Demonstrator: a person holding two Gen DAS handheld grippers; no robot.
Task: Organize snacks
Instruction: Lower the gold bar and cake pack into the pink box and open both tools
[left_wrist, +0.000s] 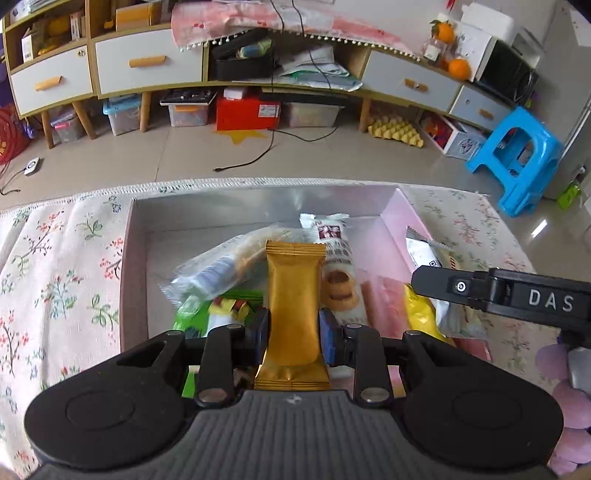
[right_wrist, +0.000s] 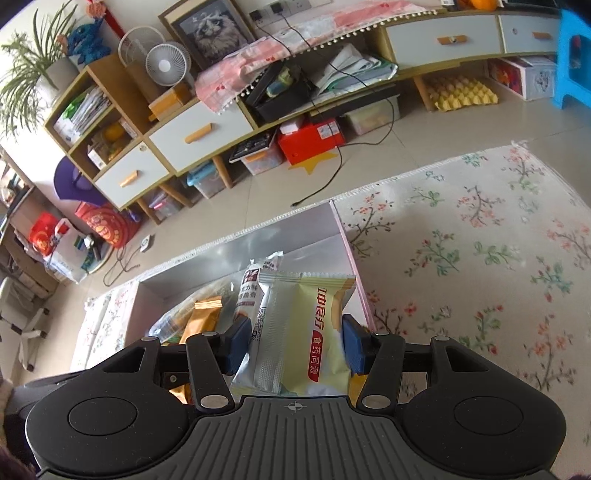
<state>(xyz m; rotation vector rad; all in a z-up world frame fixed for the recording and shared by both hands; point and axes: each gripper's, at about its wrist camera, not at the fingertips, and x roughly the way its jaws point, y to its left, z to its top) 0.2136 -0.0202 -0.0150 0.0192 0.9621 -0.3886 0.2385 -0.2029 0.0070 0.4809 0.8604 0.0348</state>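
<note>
My left gripper (left_wrist: 294, 328) is shut on a gold snack packet (left_wrist: 293, 295), held upright over a shallow pink and silver box (left_wrist: 135, 258). In the box lie several snacks: a clear-wrapped biscuit pack (left_wrist: 218, 262), a white cookie pack (left_wrist: 338, 273), a green packet (left_wrist: 192, 312) and a yellow one (left_wrist: 421, 314). My right gripper (right_wrist: 293, 343) is shut on a pale yellow and silver snack packet (right_wrist: 306, 332) with red lettering, above the box's right side (right_wrist: 351, 258). The right gripper's finger (left_wrist: 498, 291) shows at the right in the left wrist view. The gold packet (right_wrist: 203, 321) shows to the left in the right wrist view.
The box sits on a floral cloth (left_wrist: 59, 280) covering the table. Beyond the table edge is tiled floor, a long cabinet with drawers (left_wrist: 147, 62), storage bins, a red box (left_wrist: 247, 110) and a blue stool (left_wrist: 517, 155). A purple sleeve (left_wrist: 565, 406) is at the right.
</note>
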